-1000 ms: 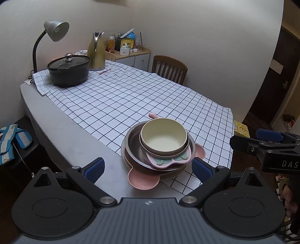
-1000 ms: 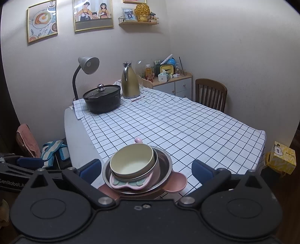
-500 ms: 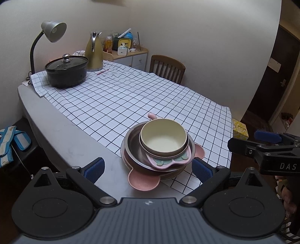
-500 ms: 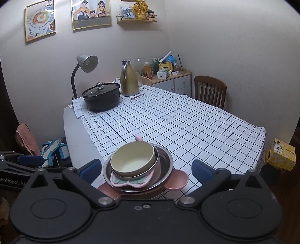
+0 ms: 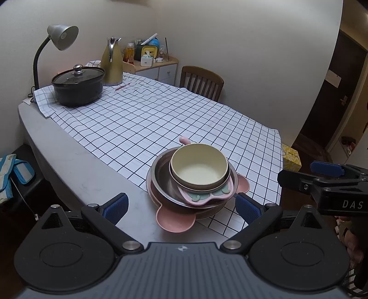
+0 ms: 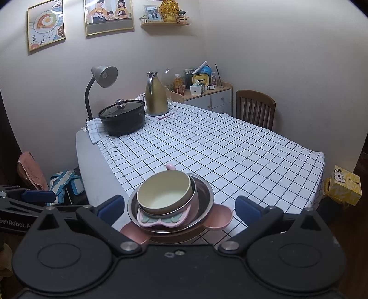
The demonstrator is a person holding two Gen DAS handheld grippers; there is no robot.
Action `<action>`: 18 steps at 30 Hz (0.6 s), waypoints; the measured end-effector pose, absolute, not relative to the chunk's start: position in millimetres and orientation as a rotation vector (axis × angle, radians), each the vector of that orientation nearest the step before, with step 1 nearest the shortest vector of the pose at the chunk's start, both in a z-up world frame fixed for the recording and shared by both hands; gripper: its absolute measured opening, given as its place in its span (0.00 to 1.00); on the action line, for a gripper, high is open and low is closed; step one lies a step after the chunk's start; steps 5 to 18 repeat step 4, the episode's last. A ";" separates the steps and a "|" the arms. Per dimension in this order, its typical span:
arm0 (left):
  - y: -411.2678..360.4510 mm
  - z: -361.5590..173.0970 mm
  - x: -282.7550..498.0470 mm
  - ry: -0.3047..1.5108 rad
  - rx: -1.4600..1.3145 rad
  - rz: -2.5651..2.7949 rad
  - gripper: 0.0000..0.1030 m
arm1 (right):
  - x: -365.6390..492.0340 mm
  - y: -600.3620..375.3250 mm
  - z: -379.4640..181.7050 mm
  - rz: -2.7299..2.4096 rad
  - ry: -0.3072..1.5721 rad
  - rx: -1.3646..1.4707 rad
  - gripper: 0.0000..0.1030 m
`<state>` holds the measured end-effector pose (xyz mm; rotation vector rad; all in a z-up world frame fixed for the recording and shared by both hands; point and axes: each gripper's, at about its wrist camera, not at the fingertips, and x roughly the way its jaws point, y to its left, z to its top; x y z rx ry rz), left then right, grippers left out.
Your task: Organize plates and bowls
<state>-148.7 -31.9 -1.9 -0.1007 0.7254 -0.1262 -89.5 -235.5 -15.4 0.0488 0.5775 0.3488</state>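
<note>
While both spread-wide grippers face the bowl stack, only the right view shows wall pictures.

one cream bowl, one steel bowl, two pink dishes, one black pot, one gold jug, one lamp, one chair, two grippers

Both wrist views look down across the table, sharing the dish stack.

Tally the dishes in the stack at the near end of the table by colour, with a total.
Cream: 1, the bowl on top
Pink: 2, the small dish with mint trim and the eared plate at the bottom
Steel: 1, the metal bowl
Total: 4 that can be told apart
</note>
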 end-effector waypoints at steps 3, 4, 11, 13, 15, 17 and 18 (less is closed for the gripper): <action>-31.4 -1.3 -149.1 0.723 -0.097 -0.132 0.97 | -90.0 -235.8 -14.7 0.343 0.579 0.051 1.00; -31.3 -0.9 -149.6 0.720 -0.097 -0.133 0.97 | -90.5 -235.7 -14.3 0.342 0.578 0.051 1.00; -31.3 -0.9 -149.6 0.720 -0.097 -0.133 0.97 | -90.5 -235.7 -14.3 0.342 0.578 0.051 1.00; -31.3 -0.9 -149.6 0.720 -0.097 -0.133 0.97 | -90.5 -235.7 -14.3 0.342 0.578 0.051 1.00; -31.3 -0.9 -149.6 0.720 -0.097 -0.133 0.97 | -90.5 -235.7 -14.3 0.342 0.578 0.051 1.00; -31.3 -0.9 -149.6 0.720 -0.097 -0.133 0.97 | -90.5 -235.7 -14.3 0.342 0.578 0.051 1.00; -31.3 -0.9 -149.6 0.720 -0.097 -0.133 0.97 | -90.5 -235.7 -14.3 0.342 0.578 0.051 1.00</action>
